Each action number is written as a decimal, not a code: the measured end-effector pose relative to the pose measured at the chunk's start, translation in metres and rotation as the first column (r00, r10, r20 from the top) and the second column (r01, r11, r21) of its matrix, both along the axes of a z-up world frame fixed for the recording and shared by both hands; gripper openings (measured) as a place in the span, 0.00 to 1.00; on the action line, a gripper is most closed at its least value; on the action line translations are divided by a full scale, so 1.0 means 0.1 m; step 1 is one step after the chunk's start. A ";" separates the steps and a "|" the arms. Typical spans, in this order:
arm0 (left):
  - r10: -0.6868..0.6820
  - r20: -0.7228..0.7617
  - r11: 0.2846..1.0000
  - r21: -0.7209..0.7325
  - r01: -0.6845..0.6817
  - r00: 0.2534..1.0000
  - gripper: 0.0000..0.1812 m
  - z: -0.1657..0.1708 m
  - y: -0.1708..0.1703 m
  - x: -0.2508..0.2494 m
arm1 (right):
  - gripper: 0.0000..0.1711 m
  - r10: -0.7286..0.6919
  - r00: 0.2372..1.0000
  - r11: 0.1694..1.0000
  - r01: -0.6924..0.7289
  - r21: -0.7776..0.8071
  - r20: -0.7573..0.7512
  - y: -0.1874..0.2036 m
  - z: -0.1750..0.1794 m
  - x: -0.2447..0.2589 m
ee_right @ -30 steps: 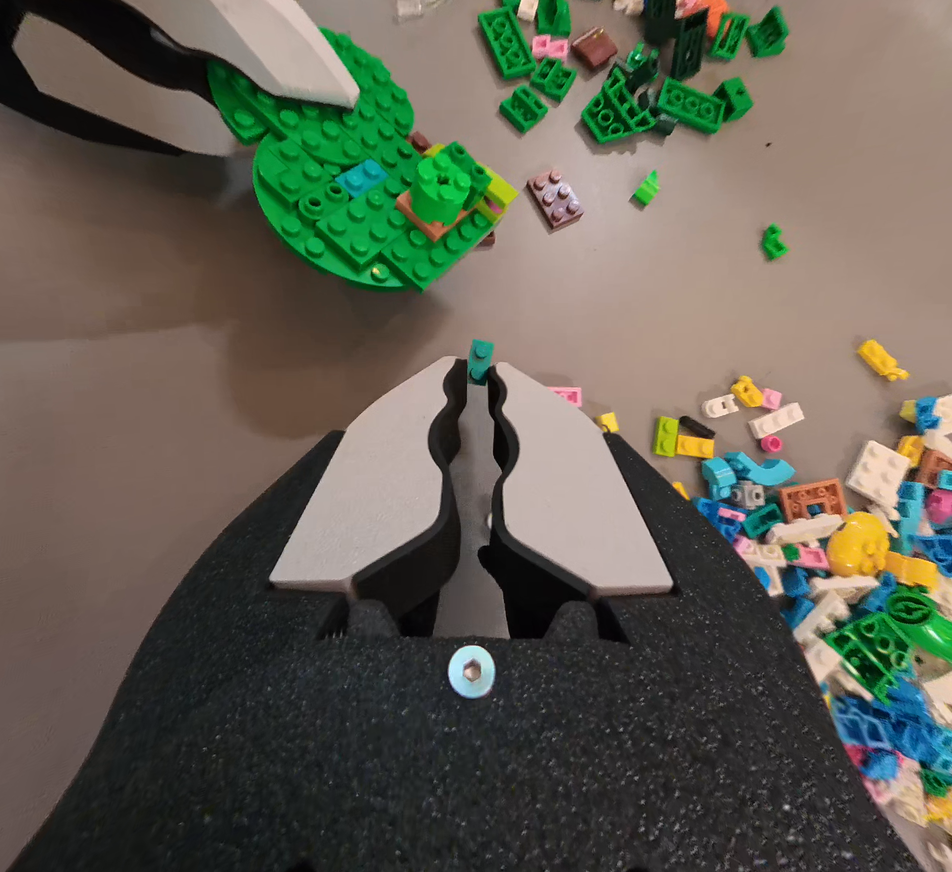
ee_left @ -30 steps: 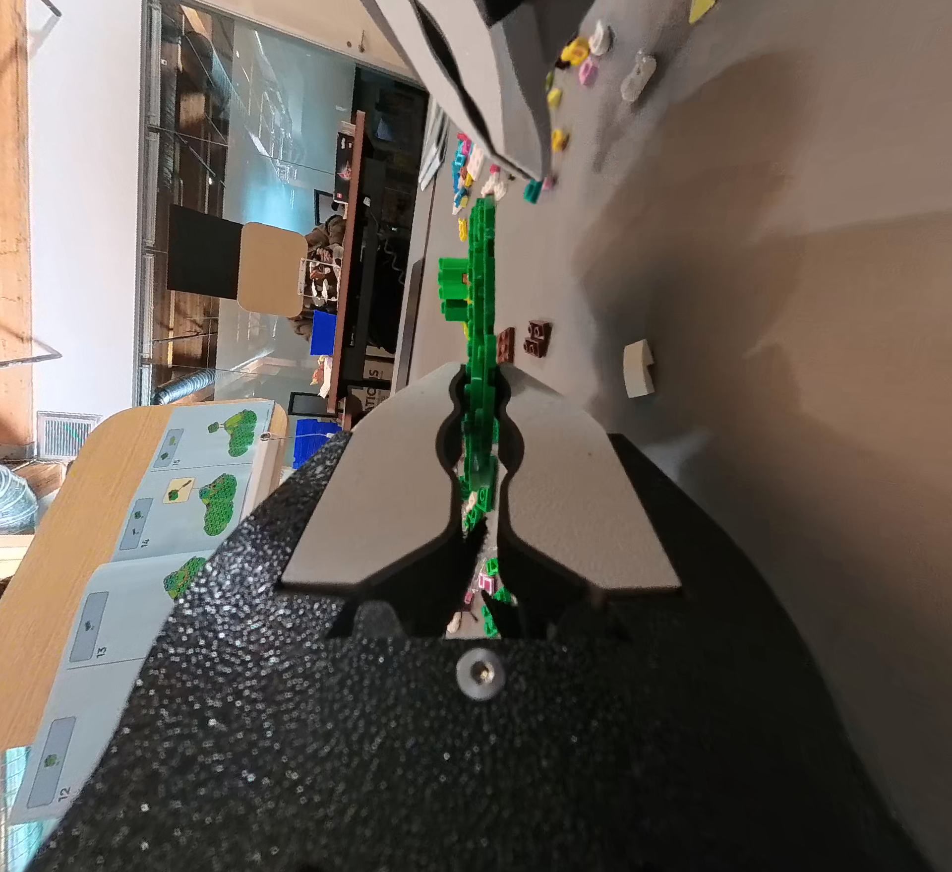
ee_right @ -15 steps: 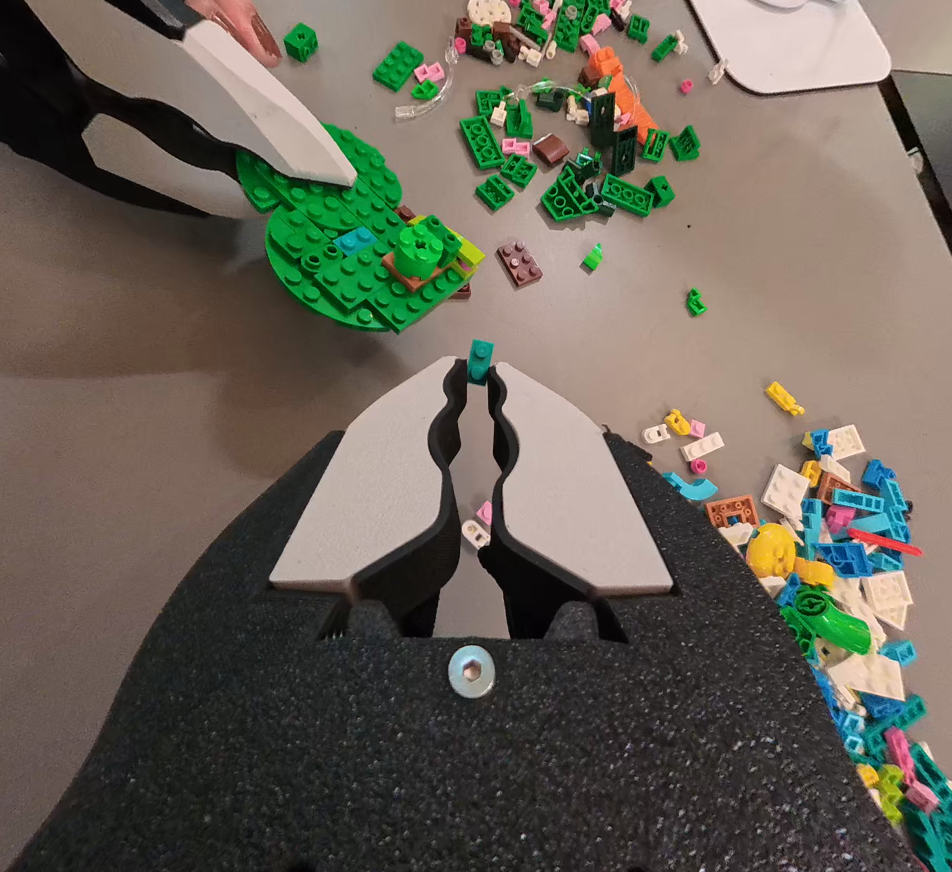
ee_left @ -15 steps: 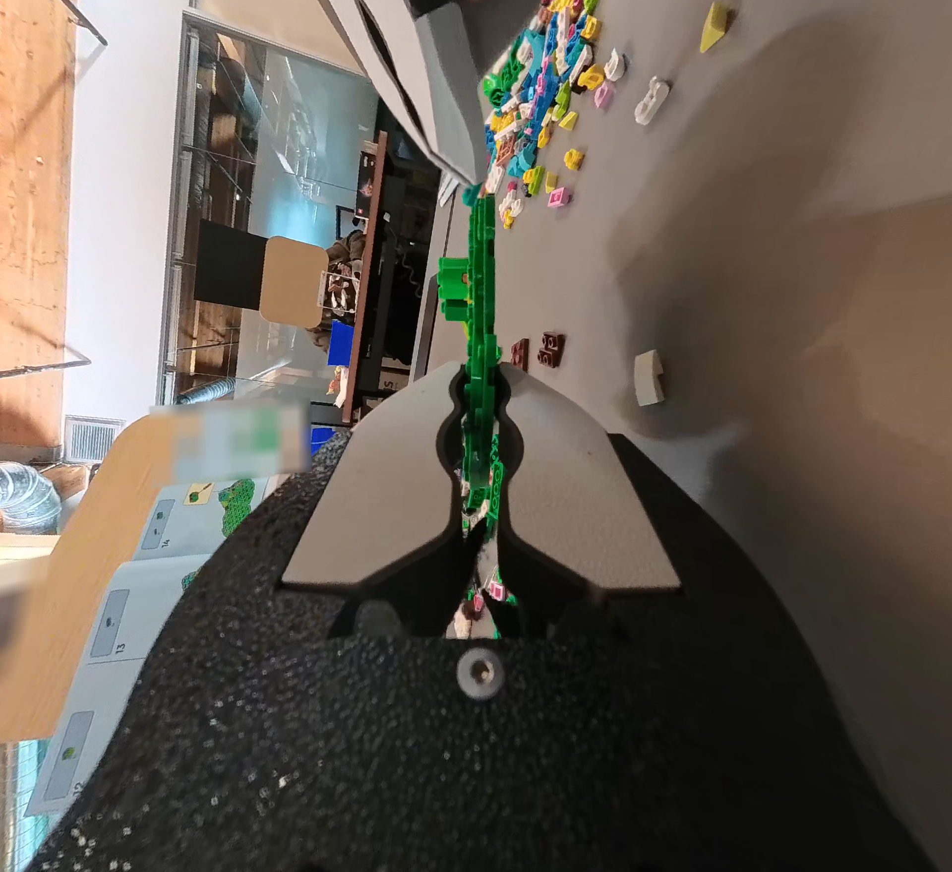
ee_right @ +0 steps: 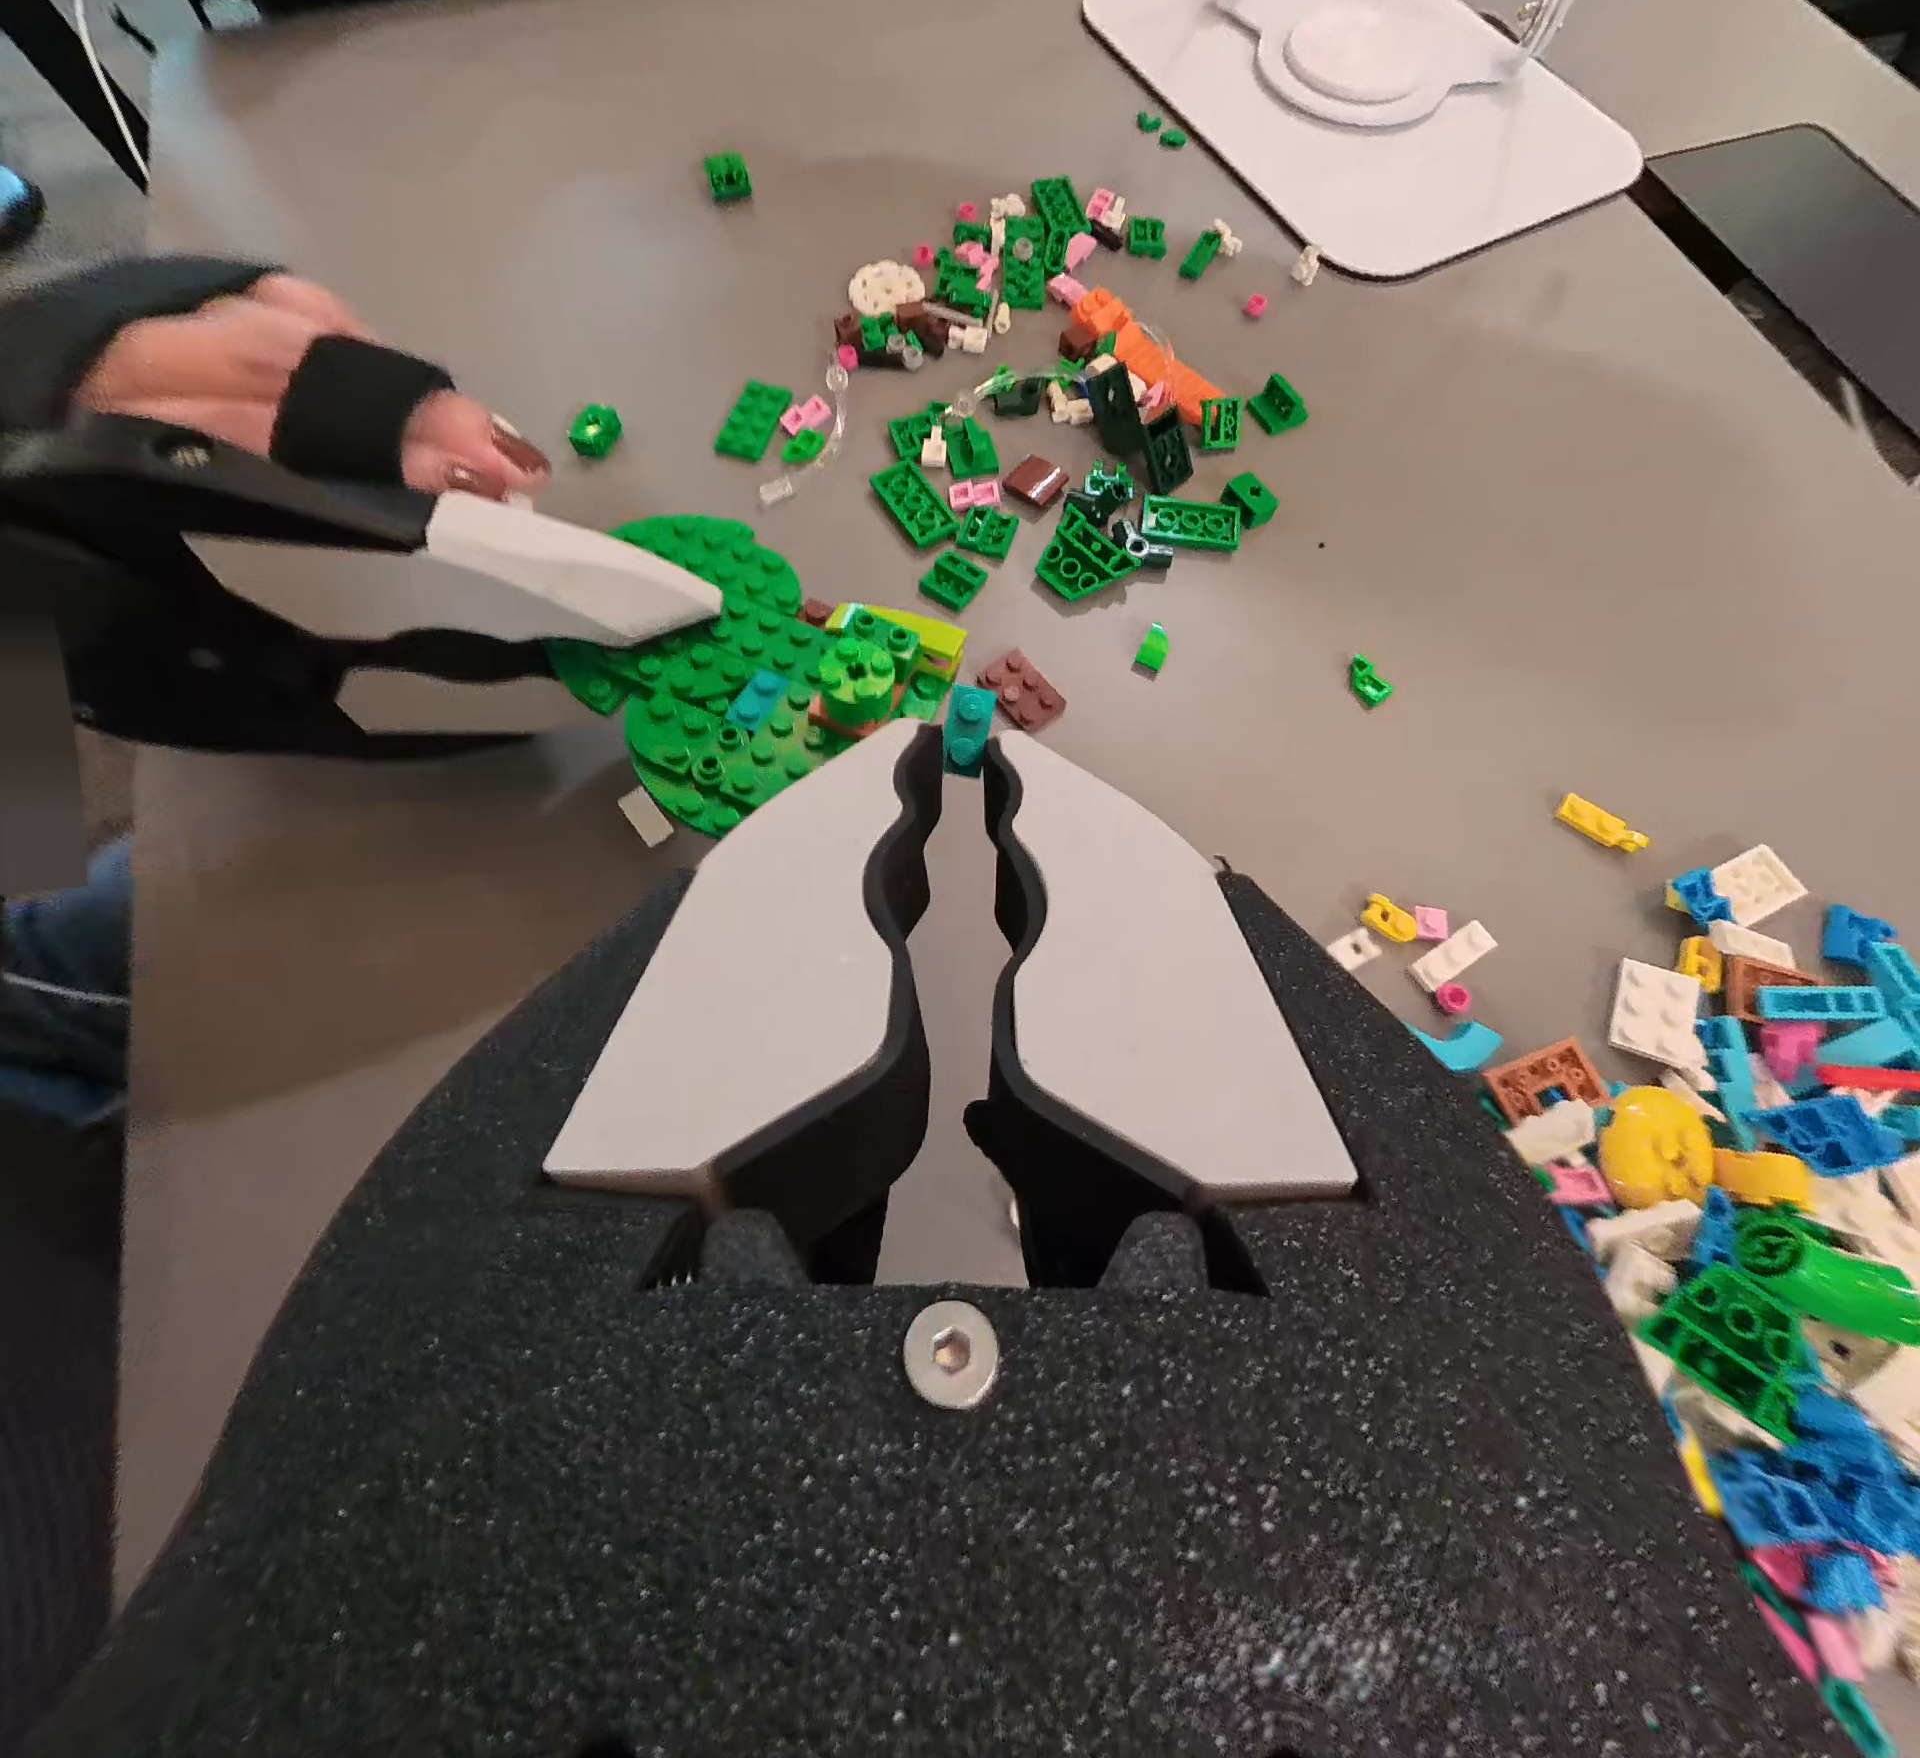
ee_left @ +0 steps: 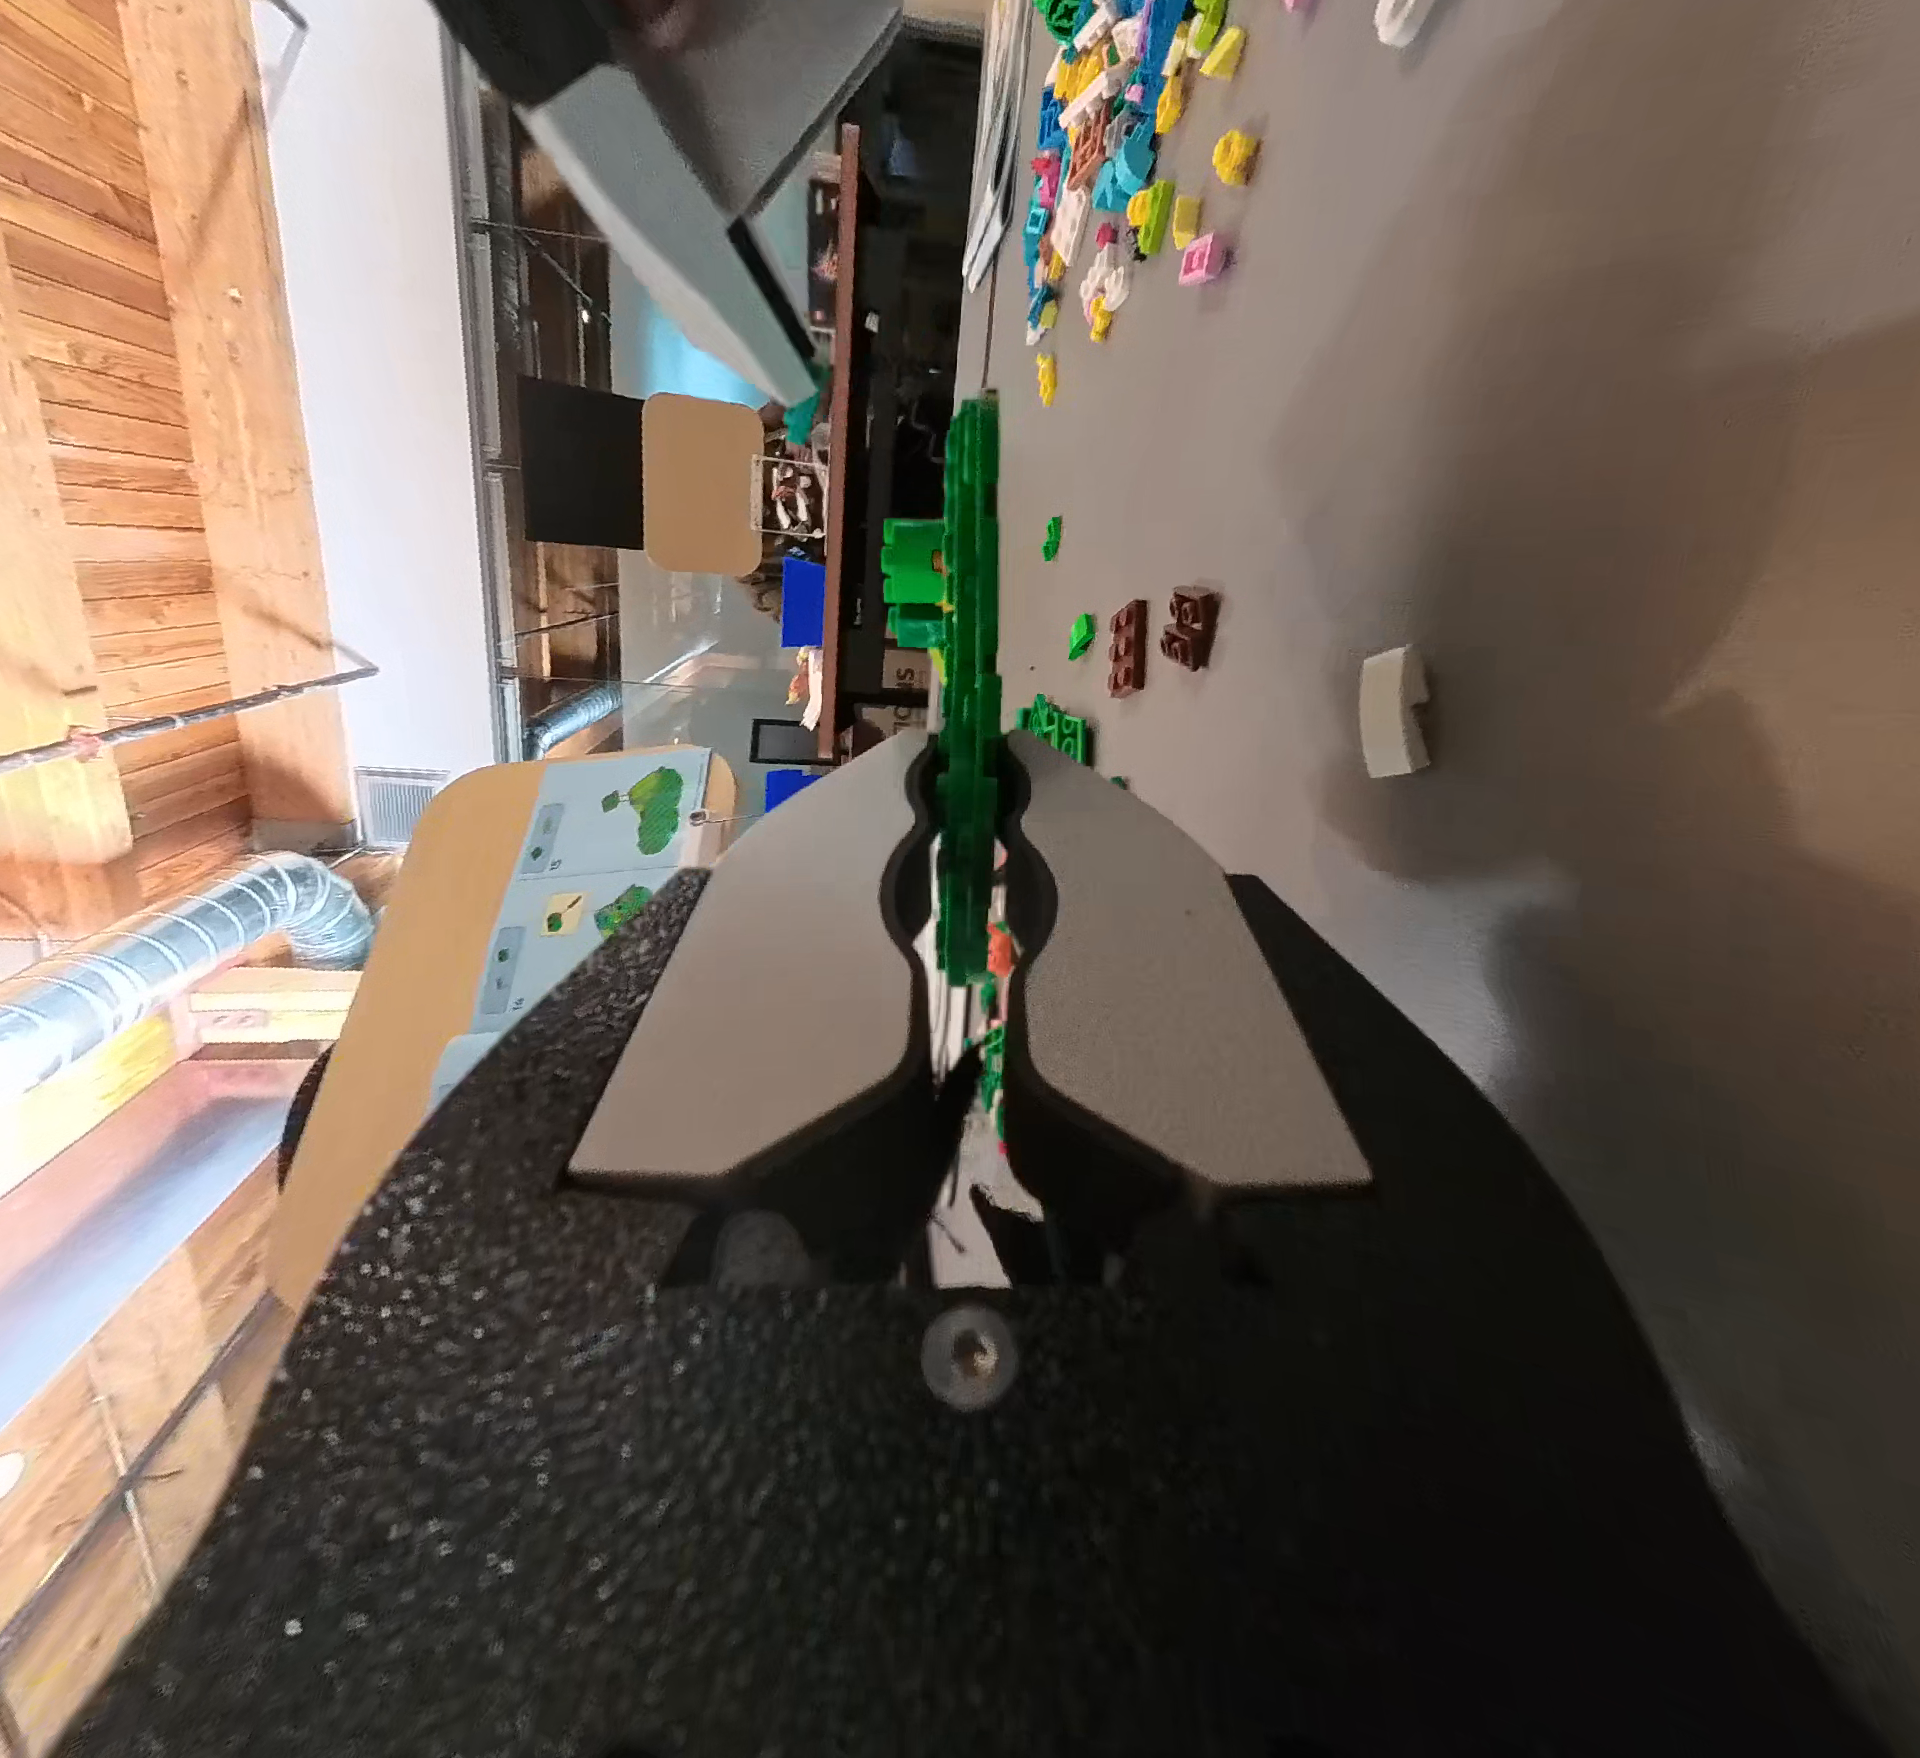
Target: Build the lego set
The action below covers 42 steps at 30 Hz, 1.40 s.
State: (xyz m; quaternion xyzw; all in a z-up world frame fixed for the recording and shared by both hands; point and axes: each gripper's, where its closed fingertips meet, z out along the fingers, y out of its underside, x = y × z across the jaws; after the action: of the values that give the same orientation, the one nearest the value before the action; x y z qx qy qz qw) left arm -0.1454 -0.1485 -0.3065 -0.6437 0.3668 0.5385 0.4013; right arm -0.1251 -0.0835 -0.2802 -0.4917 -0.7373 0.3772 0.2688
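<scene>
The left gripper (ee_left: 966,763) clamps the green plate (ee_right: 717,669) by its rim; the right gripper (ee_right: 961,752) pinches 1 teal piece (ee_right: 966,729) lengthwise above bare grey table (ee_right: 1455,617).

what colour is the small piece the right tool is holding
Teal; it shows best in the right wrist view, pinched at the right tool's tips.

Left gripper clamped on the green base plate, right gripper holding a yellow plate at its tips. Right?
Not quite. The small plate in the right gripper is teal, not yellow, as the right wrist view shows. The left gripper is indeed clamped on the green base plate.
</scene>
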 end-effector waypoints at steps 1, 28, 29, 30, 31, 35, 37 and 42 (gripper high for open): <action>0.005 -0.007 1.000 0.001 -0.005 1.000 0.04 0.00 0.00 0.00 | 0.04 -0.006 1.000 1.000 0.006 -0.024 0.001 -0.02 0.01 -0.02; 0.032 -0.149 0.999 -0.002 -0.033 0.988 0.04 0.01 0.03 0.03 | 0.04 -0.110 0.980 0.994 0.109 0.011 0.169 -0.25 -0.14 -0.16; 0.031 -0.149 0.999 -0.001 -0.032 0.988 0.04 0.01 0.03 0.03 | 0.04 -0.111 0.979 0.994 0.110 0.012 0.170 -0.25 -0.14 -0.16; 0.031 -0.149 1.000 -0.001 -0.031 0.988 0.04 0.02 0.03 0.03 | 0.05 -0.111 0.979 0.994 0.111 0.014 0.172 -0.24 -0.14 -0.16; 0.031 -0.148 1.000 0.001 -0.031 0.988 0.04 0.02 0.03 0.03 | 0.06 -0.110 0.979 0.994 0.110 0.013 0.172 -0.25 -0.14 -0.16; 0.030 -0.146 1.000 0.002 -0.030 0.989 0.04 0.02 0.03 0.03 | 0.07 -0.107 0.978 0.994 0.107 0.006 0.179 -0.25 -0.14 -0.14; 0.030 -0.145 1.000 0.005 -0.030 0.989 0.04 0.02 0.03 0.03 | 0.08 -0.105 0.978 0.994 0.105 0.010 0.179 -0.25 -0.14 -0.14; 0.024 -0.124 1.000 0.013 -0.023 0.992 0.04 0.03 0.02 0.03 | 0.15 -0.041 0.995 0.999 0.039 0.019 0.091 -0.27 0.05 -0.06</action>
State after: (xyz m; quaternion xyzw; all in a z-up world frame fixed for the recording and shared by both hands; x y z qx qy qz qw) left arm -0.1429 -0.1460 -0.3033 -0.6110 0.3802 0.5842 0.3752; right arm -0.1316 -0.1102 -0.2753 -0.5208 -0.7420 0.3426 0.2467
